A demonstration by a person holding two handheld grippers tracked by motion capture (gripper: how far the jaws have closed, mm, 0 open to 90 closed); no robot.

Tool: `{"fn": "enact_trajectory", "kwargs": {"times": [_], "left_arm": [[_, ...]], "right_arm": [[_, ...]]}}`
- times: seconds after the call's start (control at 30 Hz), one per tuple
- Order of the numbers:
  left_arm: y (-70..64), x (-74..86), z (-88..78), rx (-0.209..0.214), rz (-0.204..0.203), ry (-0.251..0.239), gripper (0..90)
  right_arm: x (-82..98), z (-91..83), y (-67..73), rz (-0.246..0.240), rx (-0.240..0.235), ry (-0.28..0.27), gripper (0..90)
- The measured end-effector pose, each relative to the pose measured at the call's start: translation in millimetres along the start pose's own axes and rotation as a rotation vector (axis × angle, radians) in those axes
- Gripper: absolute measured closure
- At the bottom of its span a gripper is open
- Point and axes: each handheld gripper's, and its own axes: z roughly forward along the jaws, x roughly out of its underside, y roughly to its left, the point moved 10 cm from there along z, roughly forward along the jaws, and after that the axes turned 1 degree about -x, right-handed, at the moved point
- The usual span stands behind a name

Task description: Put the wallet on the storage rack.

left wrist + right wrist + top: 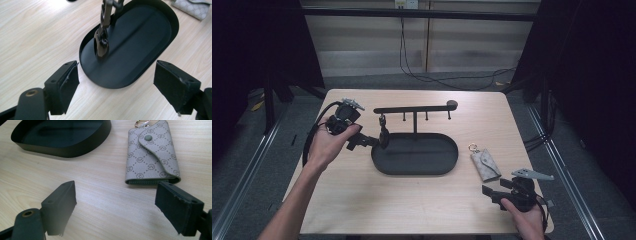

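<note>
High view: left tongs (pixel 379 142) gape beside the rack's (pixel 414 109) hung keychain (pixel 383 131), apparently released; right tongs (pixel 492 192), apart, should take the pouch (pixel 485 164) next.

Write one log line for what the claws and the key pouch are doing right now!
left claw: open, by hanging key chain | right claw: open, near key pouch | pouch: flat on table

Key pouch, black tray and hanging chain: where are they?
key pouch (pixel 152 155), right gripper view, on its flap
black tray (pixel 384 167), high view, on its rim
hanging chain (pixel 103 25), left gripper view, on its links
</note>
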Motion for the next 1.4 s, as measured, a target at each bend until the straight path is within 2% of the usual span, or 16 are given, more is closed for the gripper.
{"fn": "enact_trajectory", "kwargs": {"times": [0.07,0.13,0.23,0.27,0.3,0.37,0.53,0.8,0.87,0.93,1.0,1.1,1.17,1.2,1.33,1.4], "left_arm": [[-1.9,3.9,-1.0,0.035,-0.022,-0.047,19.9],[0.0,9.9,-0.3,0.001,-0.007,-0.053,19.8],[-7.1,20.7,1.4,0.015,0.030,-0.054,19.8],[-9.0,24.8,2.2,0.005,0.033,-0.054,19.8],[-10.9,28.6,3.2,0.000,0.033,-0.053,19.8],[-15.4,36.0,5.2,0.027,0.020,-0.038,19.8],[-17.6,47.9,1.0,-0.004,0.010,-0.086,17.9],[-24.9,71.9,-2.6,-0.013,0.006,-0.149,20.4],[-25.7,79.9,-1.3,-0.019,-0.017,-0.166,20.4],[-28.5,87.3,0.2,0.005,-0.050,-0.189,20.4],[-28.8,95.5,2.0,-0.008,-0.056,-0.190,20.4],[-35.2,107.7,7.4,0.022,-0.061,-0.177,20.4],[-38.8,115.5,10.0,0.013,-0.050,-0.173,20.4],[-42.4,118.7,11.2,0.030,-0.056,-0.172,20.4],[-50.9,128.1,11.2,0.038,-0.067,-0.198,20.3],[-55.8,136.0,14.9,0.061,-0.108,-0.202,19.8]], "right_arm": [[-0.1,1.0,0.2,0.000,-0.001,0.003,16.8],[-0.3,1.2,0.0,0.000,0.001,0.003,16.8],[-0.8,0.1,-0.5,0.003,0.005,-0.005,16.8],[-0.9,-0.2,-0.7,0.003,0.006,-0.007,16.9],[-1.1,-0.6,-0.6,0.007,0.006,-0.009,16.8],[-1.5,-0.5,-0.9,0.005,0.008,-0.010,16.8],[-0.9,-1.3,-1.2,0.002,0.012,-0.009,16.9],[-0.7,-0.6,-1.4,0.001,0.015,0.008,16.9],[-1.4,-2.0,-1.8,0.005,0.016,0.003,16.9],[-2.1,-3.2,-2.4,0.015,0.014,0.002,16.9],[-3.0,-4.0,-2.6,0.019,0.013,-0.001,16.9],[-6.3,-5.6,0.4,0.013,-0.020,-0.020,16.8],[-8.4,-6.6,0.1,-0.008,-0.007,-0.023,16.8],[-9.5,-7.0,-0.2,-0.012,-0.006,-0.027,16.9],[-13.0,-6.9,-1.7,-0.006,-0.004,-0.030,17.4],[-15.1,-7.0,-1.7,-0.008,-0.002,-0.035,18.2]]}}
